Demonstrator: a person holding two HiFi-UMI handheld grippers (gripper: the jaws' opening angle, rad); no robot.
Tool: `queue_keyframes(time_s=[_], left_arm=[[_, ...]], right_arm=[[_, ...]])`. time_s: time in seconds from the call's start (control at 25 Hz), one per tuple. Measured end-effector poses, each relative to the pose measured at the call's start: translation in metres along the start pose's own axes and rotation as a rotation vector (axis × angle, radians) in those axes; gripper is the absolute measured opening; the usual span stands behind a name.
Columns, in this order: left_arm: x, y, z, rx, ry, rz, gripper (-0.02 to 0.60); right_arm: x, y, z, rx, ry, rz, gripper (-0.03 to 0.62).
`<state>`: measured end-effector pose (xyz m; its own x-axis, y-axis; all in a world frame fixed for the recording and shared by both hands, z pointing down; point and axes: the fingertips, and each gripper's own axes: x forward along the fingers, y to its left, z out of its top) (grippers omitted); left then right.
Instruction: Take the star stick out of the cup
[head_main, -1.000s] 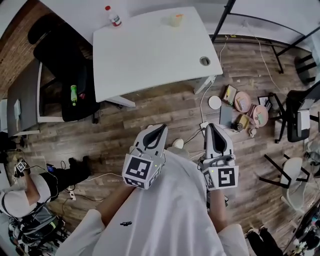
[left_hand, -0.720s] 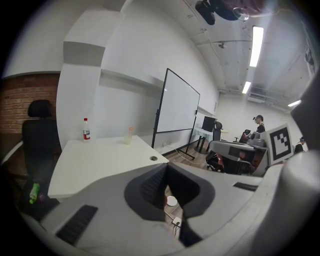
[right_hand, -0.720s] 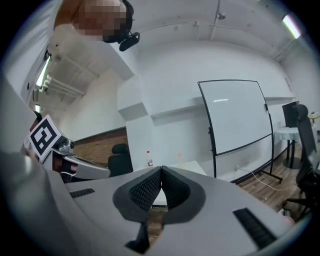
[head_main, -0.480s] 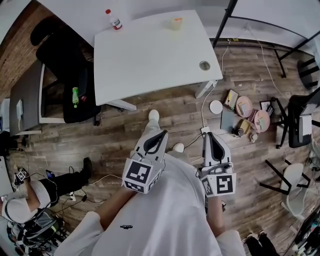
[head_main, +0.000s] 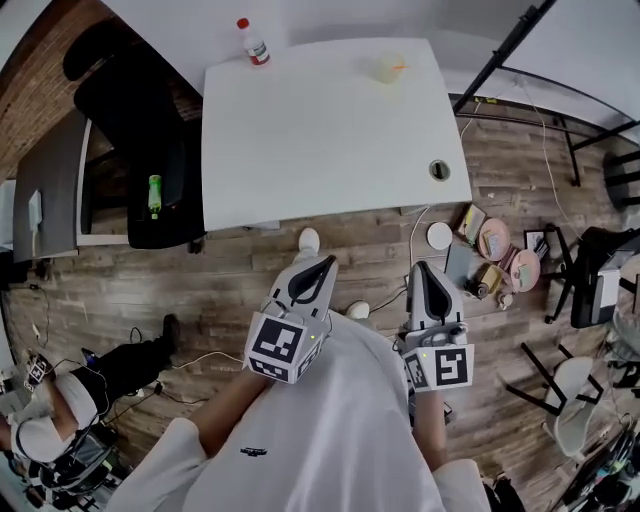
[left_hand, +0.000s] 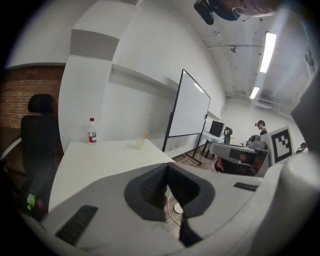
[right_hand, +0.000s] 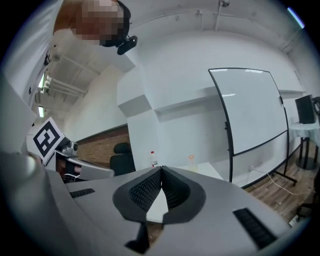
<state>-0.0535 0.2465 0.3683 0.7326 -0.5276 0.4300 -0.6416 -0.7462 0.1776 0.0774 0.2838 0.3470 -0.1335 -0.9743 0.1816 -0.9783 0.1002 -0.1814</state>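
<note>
Both grippers are held close to the person's body over the wooden floor, short of the near edge of the white table. The left gripper has its jaws pressed together on nothing, and the right gripper is likewise closed and empty. The cup stands at the table's far edge, at about 12 o'clock from the grippers, with the orange-tipped star stick upright in it; its shape is too small to tell. Bare tabletop lies between. A red-capped bottle stands at 11 o'clock, a black office chair at 10, a whiteboard at 1.
</note>
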Motion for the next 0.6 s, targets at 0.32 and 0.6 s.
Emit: queue_keyframes(time_s=[0.32,0.6], left_arm=[[0.029,0.119,0.051,-0.034,-0.019,-0.012,0.003],[0.053,0.194,0.082,-0.038,-0.042,-0.051,0.003]], right_arm=[[0.122,0.033,0.037,-0.011,0.012,-0.011,0.003],[0.202,0.049,0.048,-0.017,0.031,-0.048,0.003]])
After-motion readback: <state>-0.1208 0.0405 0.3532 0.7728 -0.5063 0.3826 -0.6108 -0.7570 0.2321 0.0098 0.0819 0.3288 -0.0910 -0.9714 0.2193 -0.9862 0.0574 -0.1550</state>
